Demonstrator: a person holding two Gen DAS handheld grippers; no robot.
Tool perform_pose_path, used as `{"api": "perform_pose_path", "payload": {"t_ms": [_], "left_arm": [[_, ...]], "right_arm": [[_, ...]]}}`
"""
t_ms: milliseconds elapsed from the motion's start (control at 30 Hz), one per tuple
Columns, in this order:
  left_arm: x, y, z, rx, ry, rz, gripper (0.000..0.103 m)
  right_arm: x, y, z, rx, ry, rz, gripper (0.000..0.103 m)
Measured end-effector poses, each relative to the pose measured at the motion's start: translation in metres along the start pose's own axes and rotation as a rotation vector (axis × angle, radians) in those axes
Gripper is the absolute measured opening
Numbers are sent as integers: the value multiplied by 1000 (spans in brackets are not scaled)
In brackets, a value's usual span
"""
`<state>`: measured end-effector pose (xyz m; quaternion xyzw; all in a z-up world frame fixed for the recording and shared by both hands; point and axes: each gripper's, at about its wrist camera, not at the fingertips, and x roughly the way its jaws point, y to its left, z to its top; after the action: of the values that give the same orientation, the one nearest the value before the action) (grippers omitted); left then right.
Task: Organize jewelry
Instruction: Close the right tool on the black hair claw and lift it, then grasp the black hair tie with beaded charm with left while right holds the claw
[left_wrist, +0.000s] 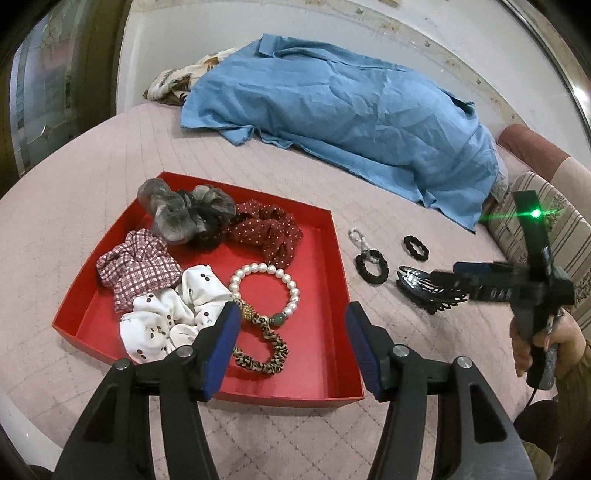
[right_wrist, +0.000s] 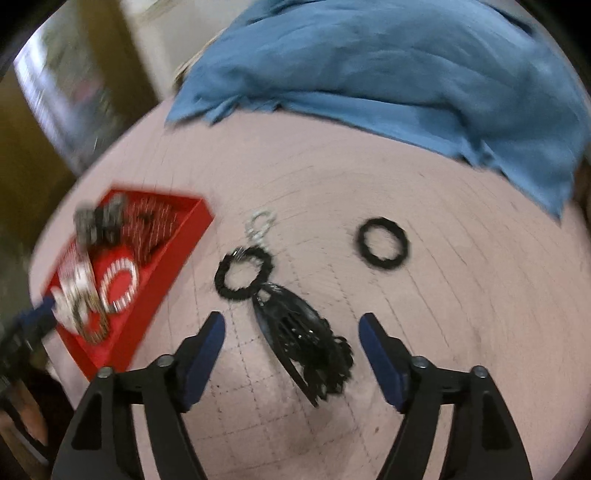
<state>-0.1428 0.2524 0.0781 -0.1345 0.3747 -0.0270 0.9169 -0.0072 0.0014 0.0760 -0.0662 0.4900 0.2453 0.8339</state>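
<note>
Between right fingers (right_wrist: 207, 343): black hair claw (right_wrist: 306, 343), unpinched.

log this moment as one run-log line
left hand-held gripper: open over red tray | right hand-held gripper: open, straddling black hair claw | outside tray: black hair tie

Glossy pearl bracelet (left_wrist: 264, 286), quilted cloth bedspread (left_wrist: 92, 177)

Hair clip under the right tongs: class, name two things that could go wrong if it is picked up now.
1. The black hair clip lies slanted between the open right tongs, so the pads may catch its lacy edge and let it slip.
2. It appears to touch the black hair tie, which could get dragged along.
</note>
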Motion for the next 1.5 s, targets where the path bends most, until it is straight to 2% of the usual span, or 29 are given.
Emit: {"api": "perform_pose_path", "payload": {"t_ms": [100,200,267,300,333,400,433,500,667,833,867,1000,1033,1233,1433,1467,1500], "left_arm": [[5,2,1,-12,16,-6,58],[9,2,1,-11,22,-10,58],[9,-2,1,3,21,-13,58],[10,-4,0,17,21,-13,58],[11,-6,0,26,22,-13,58],[12,-11,0,37,35,-16,58],[12,-14,2,37,43,-19,58],[11,-20,6,32,53,-32,58],[19,-52,19,67,92,-55,58],[56,-90,38,74,165,-86,57],[69,-97,43,76,181,-71,54],[118,-105,51,46,259,-21,31],[132,-106,52,42,274,5,29],[180,-111,47,96,328,122,28],[191,-117,51,154,306,192,27],[192,-118,50,169,302,206,18],[192,-120,49,191,299,216,5]], "right_arm": [[17,23,-1,-183,55,-62,86],[30,33,-8,-287,79,-115,85],[34,30,-13,-286,83,-119,69],[35,27,-14,-265,85,-110,47],[35,22,-15,-243,92,-101,30],[31,12,-18,-181,80,-72,23],[26,7,-21,-155,64,-63,15],[20,1,-26,-116,47,-51,9],[1,-23,-43,10,-25,0,9],[-5,-52,-57,138,-86,87,9],[-4,-57,-59,156,-93,105,9],[-4,-68,-58,197,-110,161,9],[-4,-69,-57,194,-112,165,9],[3,-80,-52,219,-121,204,11],[5,-87,-51,260,-132,234,12],[6,-88,-51,270,-132,245,11],[6,-89,-51,277,-132,254,10]]}}
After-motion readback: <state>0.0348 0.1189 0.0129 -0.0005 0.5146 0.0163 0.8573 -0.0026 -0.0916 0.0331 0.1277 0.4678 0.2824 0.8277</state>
